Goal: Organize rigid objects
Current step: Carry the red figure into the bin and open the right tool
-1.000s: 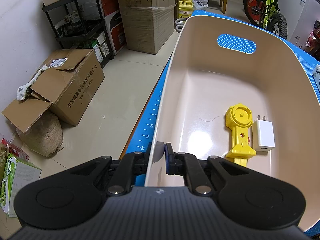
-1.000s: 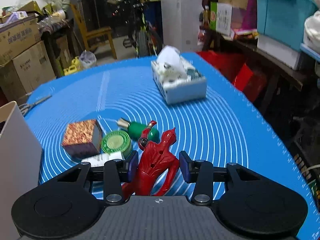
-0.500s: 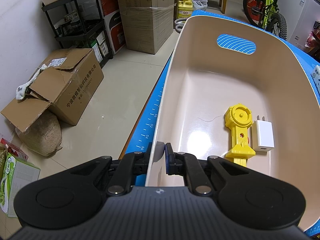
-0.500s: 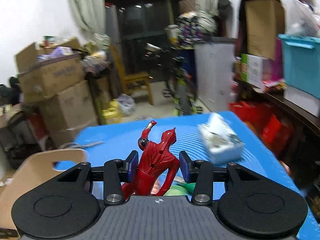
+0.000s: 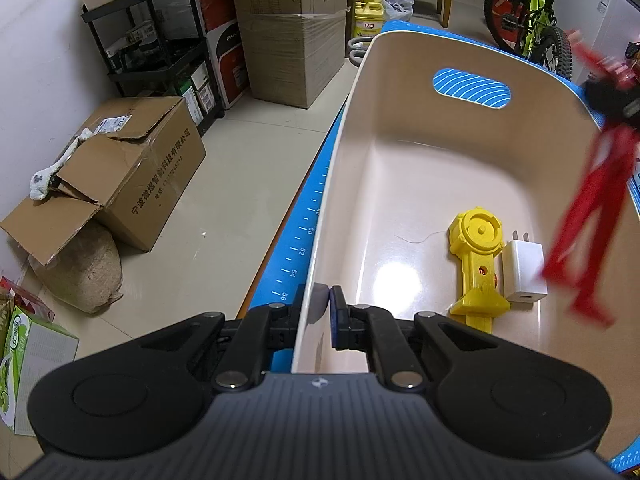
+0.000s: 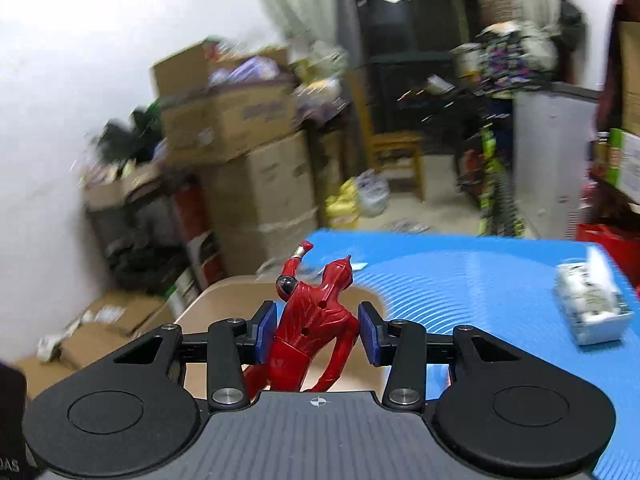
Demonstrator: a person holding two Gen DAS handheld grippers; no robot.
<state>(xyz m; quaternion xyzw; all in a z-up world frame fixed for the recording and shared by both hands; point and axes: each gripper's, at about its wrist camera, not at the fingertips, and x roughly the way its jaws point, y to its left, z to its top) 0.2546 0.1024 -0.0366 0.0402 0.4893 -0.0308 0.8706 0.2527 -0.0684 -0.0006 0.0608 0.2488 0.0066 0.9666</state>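
On the left, the left hand-held gripper (image 5: 320, 312) is clamped together on the near wall of the beige bin (image 5: 400, 184), steadying it on the blue-matted counter (image 6: 480, 280). Inside the bin, near the right wall, a yellow toy (image 5: 478, 260) lies touching a white charger (image 5: 524, 270). To the right, the right hand-held gripper (image 6: 318, 330) is closed around the torso of the red figure (image 6: 312, 320), which hangs above the bin's right rim, legs dangling. To do this step well, the figure probably should be carried over bare bin floor left of the yellow toy, lowered close, then released, while the left grip keeps the bin from sliding.
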